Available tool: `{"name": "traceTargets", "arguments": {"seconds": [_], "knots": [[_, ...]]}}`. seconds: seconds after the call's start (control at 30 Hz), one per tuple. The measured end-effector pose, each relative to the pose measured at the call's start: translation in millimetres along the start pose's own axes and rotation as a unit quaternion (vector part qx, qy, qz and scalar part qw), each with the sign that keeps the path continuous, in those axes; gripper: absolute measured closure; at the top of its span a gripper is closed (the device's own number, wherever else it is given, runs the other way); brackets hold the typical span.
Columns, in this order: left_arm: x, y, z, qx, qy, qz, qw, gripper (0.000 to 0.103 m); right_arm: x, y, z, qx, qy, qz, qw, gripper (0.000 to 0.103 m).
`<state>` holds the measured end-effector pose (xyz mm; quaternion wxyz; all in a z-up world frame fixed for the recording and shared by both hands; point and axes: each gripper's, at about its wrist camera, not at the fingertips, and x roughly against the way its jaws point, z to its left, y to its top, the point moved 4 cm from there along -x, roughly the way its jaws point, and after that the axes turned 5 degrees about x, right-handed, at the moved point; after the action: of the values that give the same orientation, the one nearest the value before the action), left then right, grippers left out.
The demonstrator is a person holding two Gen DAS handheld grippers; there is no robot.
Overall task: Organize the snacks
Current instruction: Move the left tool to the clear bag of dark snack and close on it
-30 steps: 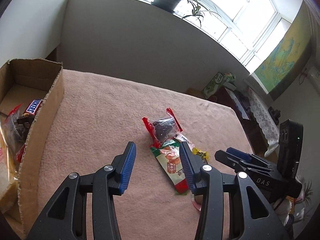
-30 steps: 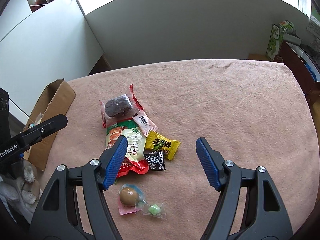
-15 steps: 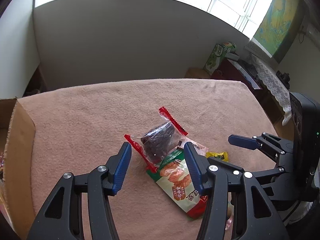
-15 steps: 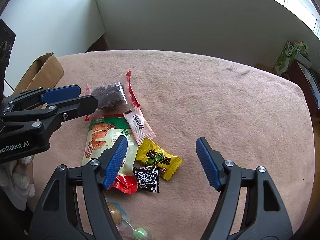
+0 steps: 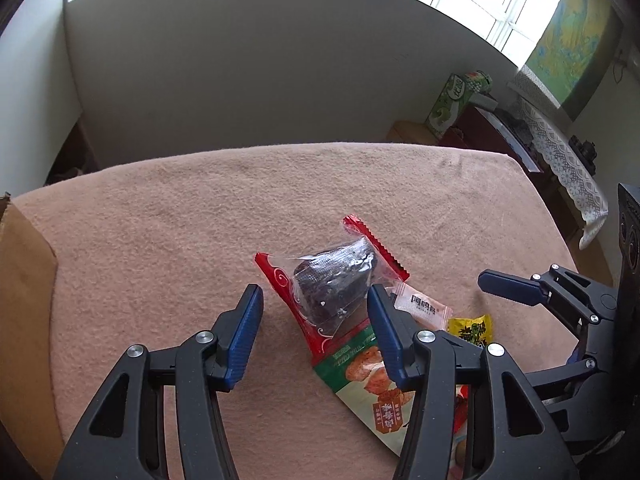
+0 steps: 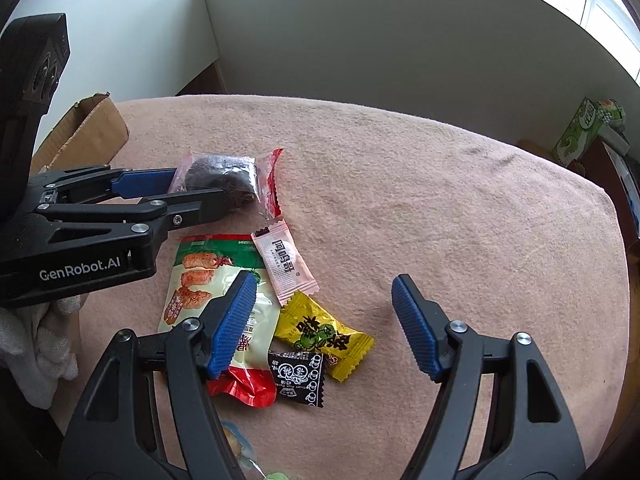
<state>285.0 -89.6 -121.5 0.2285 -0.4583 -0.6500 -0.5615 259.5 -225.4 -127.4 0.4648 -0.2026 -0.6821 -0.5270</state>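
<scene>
**Left claw spread around dark snack**

Left claw, jaws apart, flanks the dark snack packet on the pink tablecloth. Right claw gapes empty above five more visible packets. One cardboard box sits leftward.

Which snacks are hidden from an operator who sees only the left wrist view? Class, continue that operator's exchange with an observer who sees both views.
Observer: A small black packet lies against the yellow packet, out of your view.
Operator: Is the right gripper holding anything?
Observer: No. The right gripper is open and empty, above the yellow packet.
Operator: Anything else down there?
Observer: The green-and-white packet ends in a red strip by the black one.
</scene>
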Motion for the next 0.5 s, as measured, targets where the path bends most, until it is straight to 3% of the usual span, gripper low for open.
{"name": "traceTargets", "arguments": {"seconds": [0.07, 0.17, 0.33, 0.5], "knots": [[1.1, 0.1, 3.0, 0.009, -0.009, 0.000, 0.9999, 0.063, -1.6, 2.9, 2.8, 0.005, -0.003, -0.002, 1.000, 0.030], [0.8, -0.2, 2.9, 0.013, -0.013, 0.001, 0.9998, 0.065, -8.1, 10.2, 10.7, 0.016, -0.006, 0.000, 1.000, 0.030], [-0.7, 2.2, 4.8, 0.021, 0.024, -0.003, 0.9995, 0.065, -17.7, 14.8, 14.9, 0.023, -0.007, 0.008, 1.000, 0.053], [0.8, -0.3, 19.6, 0.035, 0.024, 0.000, 0.9991, 0.066, -20.5, 15.0, 14.6, 0.021, -0.009, 0.008, 1.000, 0.057]]}}
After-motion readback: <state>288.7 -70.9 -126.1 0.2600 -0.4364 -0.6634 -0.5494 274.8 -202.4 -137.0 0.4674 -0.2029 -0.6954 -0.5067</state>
